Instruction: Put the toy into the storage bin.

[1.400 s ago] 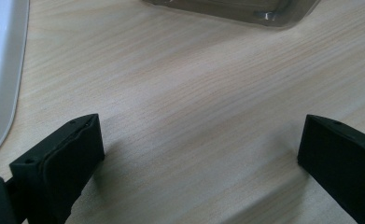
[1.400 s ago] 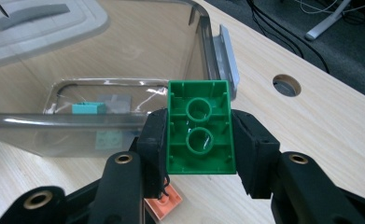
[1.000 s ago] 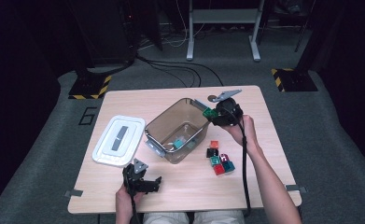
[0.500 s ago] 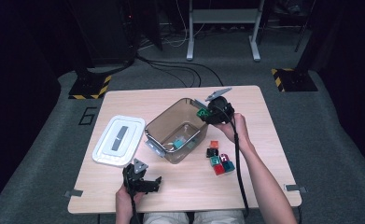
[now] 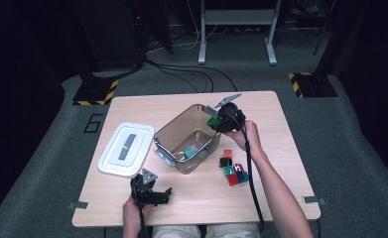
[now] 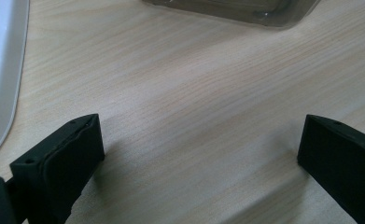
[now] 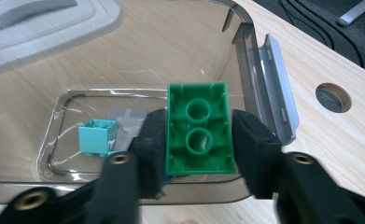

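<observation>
Green brick (image 7: 199,128) sits between the jaws of the right tool (image 7: 200,140), hollow underside facing the camera, poised over the near rim of the clear tub (image 7: 245,42). Those jaws have just been opening, and from the right gripper view the pads appear to be flush against the brick's sides, so the grip looks loose rather than gone; whether it is pressed or already freed cannot be told for certain. In the high view the same tool (image 5: 220,120) hangs at the tub's far right corner.

Judgement: the step in hand is the drop into the tub. It would be best done with the brick carried a little further inward, past the wall and the grey latch (image 7: 279,88), then the jaws spread fully. A teal brick (image 7: 96,136) already lies on the tub floor, with bare floor beside it.

Left tool (image 5: 152,191) rests near the worktop's (image 5: 281,198) front edge, jaws wide apart and empty. Loose bricks (image 5: 233,168) lie right of the tub; the white lid (image 5: 127,148) lies to its left, apart from it.
</observation>
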The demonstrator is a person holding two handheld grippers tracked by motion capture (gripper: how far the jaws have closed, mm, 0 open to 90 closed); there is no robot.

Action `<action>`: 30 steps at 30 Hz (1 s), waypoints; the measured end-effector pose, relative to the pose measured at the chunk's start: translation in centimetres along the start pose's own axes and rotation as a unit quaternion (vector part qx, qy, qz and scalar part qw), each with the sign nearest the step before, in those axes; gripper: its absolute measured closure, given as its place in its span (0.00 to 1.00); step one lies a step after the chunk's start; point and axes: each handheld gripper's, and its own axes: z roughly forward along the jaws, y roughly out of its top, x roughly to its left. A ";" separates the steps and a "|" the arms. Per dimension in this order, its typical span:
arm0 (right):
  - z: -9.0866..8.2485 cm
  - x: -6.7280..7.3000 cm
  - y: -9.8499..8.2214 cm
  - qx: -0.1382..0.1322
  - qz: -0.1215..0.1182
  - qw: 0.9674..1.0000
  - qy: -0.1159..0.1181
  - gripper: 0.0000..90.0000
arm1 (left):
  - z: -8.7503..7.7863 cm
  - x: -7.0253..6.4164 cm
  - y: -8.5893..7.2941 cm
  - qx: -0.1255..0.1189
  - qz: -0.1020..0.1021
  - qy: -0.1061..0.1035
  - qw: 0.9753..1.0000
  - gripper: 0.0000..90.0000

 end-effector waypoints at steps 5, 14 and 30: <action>-0.3 0.0 -0.1 -0.006 0.003 1.000 0.002 0.35 | 0.0 0.0 0.0 -0.001 0.000 0.002 1.000 0.00; -1.9 -0.2 -0.9 -0.028 0.004 1.000 0.000 0.17 | 0.0 0.0 0.0 -0.002 -0.001 0.002 1.000 0.00; -3.7 -0.7 -3.7 -0.032 0.015 0.999 -0.006 0.15 | 0.0 0.0 0.0 0.000 0.000 0.000 1.000 0.00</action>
